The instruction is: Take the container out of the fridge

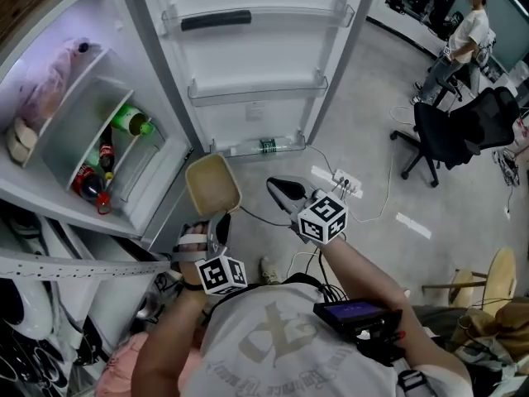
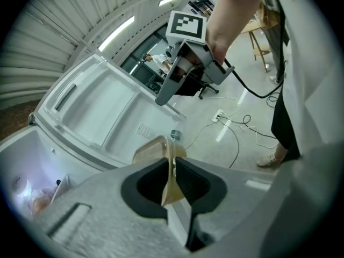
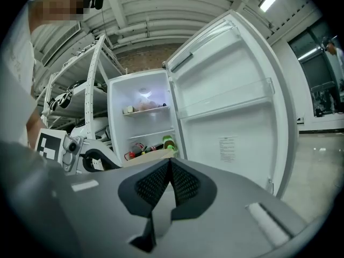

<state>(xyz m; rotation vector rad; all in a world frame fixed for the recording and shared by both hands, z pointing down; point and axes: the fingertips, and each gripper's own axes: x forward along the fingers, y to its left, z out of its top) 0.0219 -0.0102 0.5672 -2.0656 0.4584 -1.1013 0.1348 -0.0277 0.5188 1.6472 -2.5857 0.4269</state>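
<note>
A tan, empty container (image 1: 212,183) hangs outside the open fridge (image 1: 99,151), in front of its lower shelves. My left gripper (image 1: 216,224) is shut on the container's near rim. In the left gripper view the thin wall of the container (image 2: 159,150) stands pinched between the two dark pads. My right gripper (image 1: 283,190) is just right of the container, shut, with nothing in it. The right gripper view looks past its closed jaws (image 3: 169,164) to the container (image 3: 146,157) and the lit fridge interior (image 3: 142,123).
The fridge door (image 1: 256,56) stands wide open, with a bottle (image 1: 269,145) in its lowest rack. A green bottle (image 1: 132,121), cola bottles (image 1: 91,182) and a pink bag (image 1: 50,81) stay inside. A power strip (image 1: 343,184), an office chair (image 1: 459,131) and a person (image 1: 464,33) are to the right.
</note>
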